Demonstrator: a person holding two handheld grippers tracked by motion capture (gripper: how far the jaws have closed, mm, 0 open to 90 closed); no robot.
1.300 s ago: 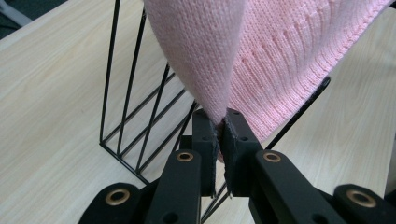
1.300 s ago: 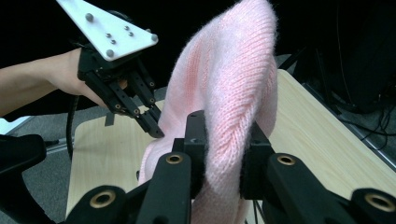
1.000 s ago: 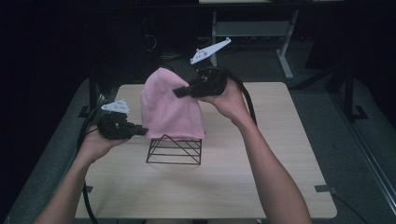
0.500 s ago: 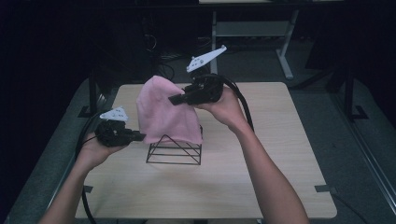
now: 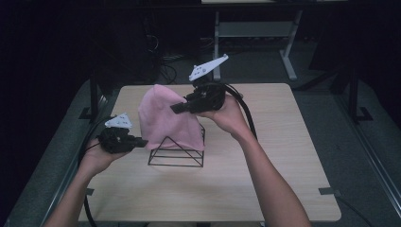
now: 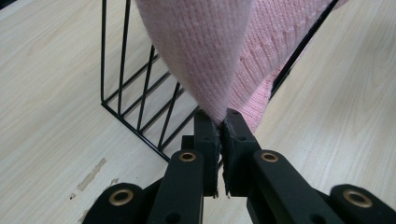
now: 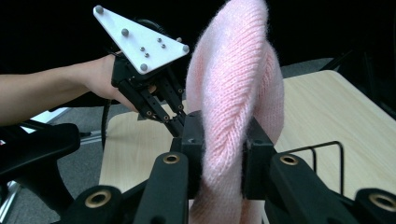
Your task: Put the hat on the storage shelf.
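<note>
Above the bench's [image 5: 283, 189] middle, both tongs [image 5: 142, 141] [image 5: 176, 108], clamped on the cloth [image 5: 163, 120], have spread it wider over the rack [image 5: 176, 153], nearly draped.

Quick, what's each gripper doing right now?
Left gripper: shut on the pink knit cloth, pinching its lower edge.
Right gripper: shut on the cloth's upper fold.

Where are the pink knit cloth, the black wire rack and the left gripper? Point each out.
pink knit cloth [image 5: 163, 120], high view, middle of the draped fabric.
black wire rack [image 5: 176, 158], high view, front base wires.
left gripper [image 6: 222, 123], left gripper view, jaw tips pinching the cloth's corner.
</note>
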